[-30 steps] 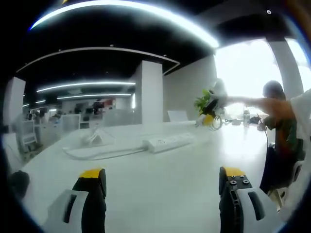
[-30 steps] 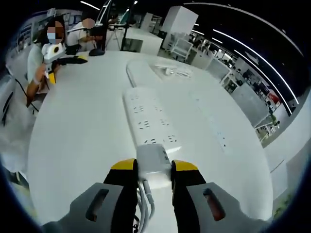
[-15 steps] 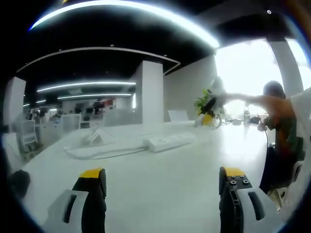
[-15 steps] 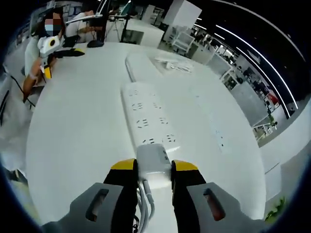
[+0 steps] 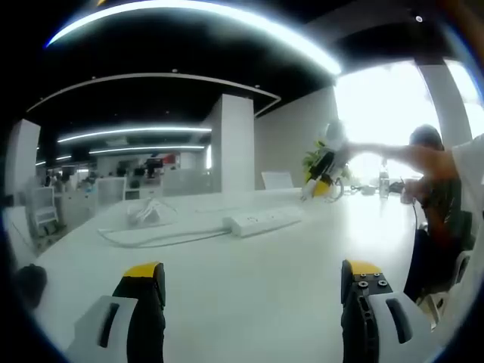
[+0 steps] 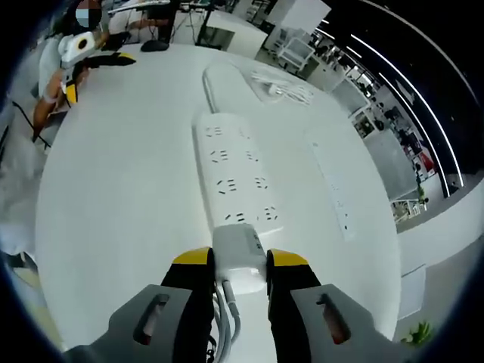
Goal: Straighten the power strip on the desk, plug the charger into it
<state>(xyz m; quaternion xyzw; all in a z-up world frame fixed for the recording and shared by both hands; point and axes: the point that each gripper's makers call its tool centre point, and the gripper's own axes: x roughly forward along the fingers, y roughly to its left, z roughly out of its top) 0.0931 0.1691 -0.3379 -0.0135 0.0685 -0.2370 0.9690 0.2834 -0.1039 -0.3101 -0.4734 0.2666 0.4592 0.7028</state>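
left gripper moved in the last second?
No. The left gripper holds its place: the power strip and the pillar sit where they did.

A white desk (image 6: 128, 227) carries everything. Near its far edge in the right gripper view lies a loose bundle of white cable (image 6: 283, 89); the left gripper view shows it as a small heap (image 5: 144, 214) toward the far left edge. A flat white strip (image 6: 333, 193) lies along the desk's right side. A person (image 5: 435, 197) sits at the right edge. Behind the far edge stand a white pillar (image 5: 236, 144) and a green plant (image 5: 314, 160).
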